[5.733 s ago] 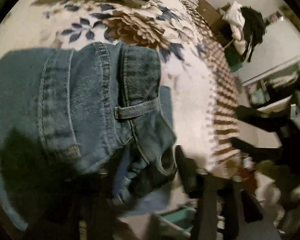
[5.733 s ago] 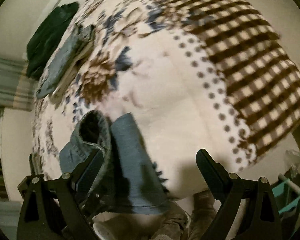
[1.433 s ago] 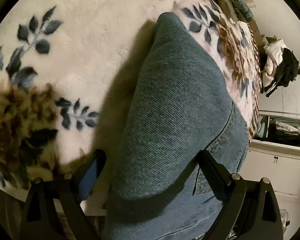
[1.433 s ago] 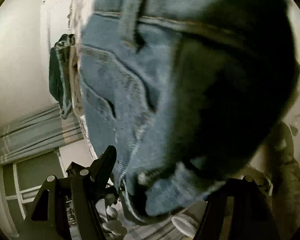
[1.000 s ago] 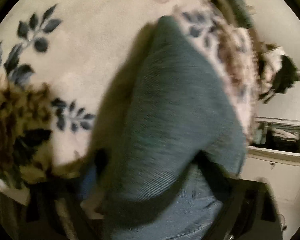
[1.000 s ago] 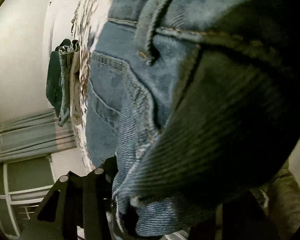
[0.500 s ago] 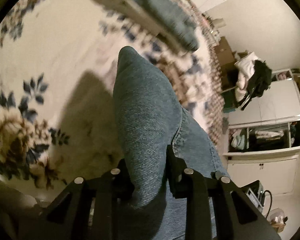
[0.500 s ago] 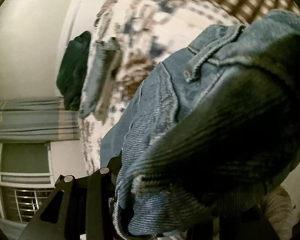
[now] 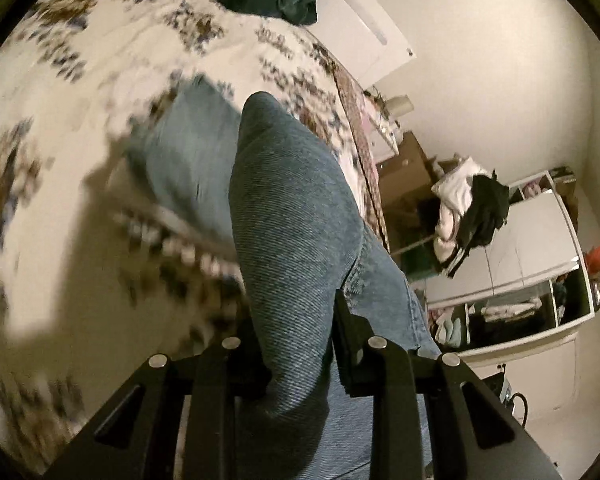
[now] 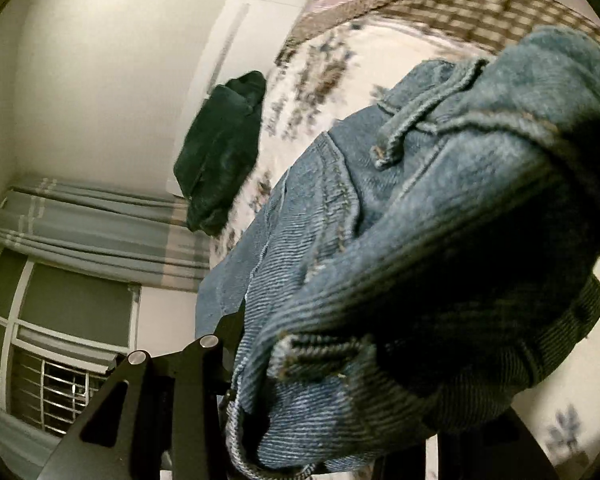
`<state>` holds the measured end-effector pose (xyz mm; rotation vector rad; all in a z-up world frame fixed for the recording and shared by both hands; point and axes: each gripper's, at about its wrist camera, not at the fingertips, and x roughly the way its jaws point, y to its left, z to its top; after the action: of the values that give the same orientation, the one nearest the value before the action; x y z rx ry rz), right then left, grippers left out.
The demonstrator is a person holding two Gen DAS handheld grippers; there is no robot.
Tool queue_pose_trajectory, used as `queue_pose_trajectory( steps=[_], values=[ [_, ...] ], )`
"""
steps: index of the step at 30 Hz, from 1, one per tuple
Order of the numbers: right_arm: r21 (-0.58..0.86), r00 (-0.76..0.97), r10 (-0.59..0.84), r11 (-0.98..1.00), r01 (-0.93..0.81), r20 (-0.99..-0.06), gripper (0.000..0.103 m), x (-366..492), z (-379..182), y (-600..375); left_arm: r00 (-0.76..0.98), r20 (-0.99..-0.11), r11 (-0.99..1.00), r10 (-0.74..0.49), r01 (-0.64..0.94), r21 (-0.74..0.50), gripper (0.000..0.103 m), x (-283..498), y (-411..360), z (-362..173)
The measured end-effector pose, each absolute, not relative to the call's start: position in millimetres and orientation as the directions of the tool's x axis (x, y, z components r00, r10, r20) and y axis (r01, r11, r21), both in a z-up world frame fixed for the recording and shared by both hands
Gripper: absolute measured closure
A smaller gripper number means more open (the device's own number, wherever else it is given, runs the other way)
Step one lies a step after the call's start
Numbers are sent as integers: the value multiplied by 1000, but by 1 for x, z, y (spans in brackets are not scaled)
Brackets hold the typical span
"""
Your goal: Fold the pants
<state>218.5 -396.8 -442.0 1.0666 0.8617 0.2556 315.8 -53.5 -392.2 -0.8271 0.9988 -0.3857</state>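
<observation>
Floral bedspread (image 9: 60, 92) below; each hand-held gripper (image 9: 296, 344) (image 10: 332, 364) clamped on lifted jeans (image 9: 292, 216)

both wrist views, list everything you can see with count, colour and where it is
jeans: one, blue denim, held up over the bed by both tongs
blanket: one, cream with brown and blue flowers, checked border, covering the bed
folded clothes: one dark green stack, far end of bed
clothes heap: one, white and black, on furniture by wall
curtain: one, grey-blue striped, above window
left tongs: black, shut on jeans
right tongs: black, shut on jeans waistband
</observation>
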Motion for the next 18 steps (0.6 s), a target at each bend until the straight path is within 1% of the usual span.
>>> queue_pose_trajectory(
  steps=[3,6,8,11,14,16,18],
  values=[
    [848,667,569,494,192,-482,62,278,-448,-379,515,-589,656,-623,-67,-752,81,377,-39,-402],
    [851,675,566,491,184,-473,62,340,-464,-365,509,-596,665,-622,-59,-744,81,428,-22,-418],
    [851,679,562,493,183,-472,62,367,-479,-361,501,-605,673,-619,-58,-737,80,459,-12,-432],
    [844,677,554,498,197,-485,62,399,-506,-361,473,-641,706,-605,-54,-706,81,502,-4,-461],
    [829,656,546,508,234,-520,62,399,-539,-358,429,-689,741,-584,-62,-668,80,521,-2,-489],
    [813,628,545,516,271,-555,59,399,-560,-356,401,-715,759,-573,-69,-647,80,523,1,-508],
    [803,586,563,509,309,-582,46,392,-578,-360,394,-719,759,-573,-76,-647,80,519,5,-519]
  ],
)
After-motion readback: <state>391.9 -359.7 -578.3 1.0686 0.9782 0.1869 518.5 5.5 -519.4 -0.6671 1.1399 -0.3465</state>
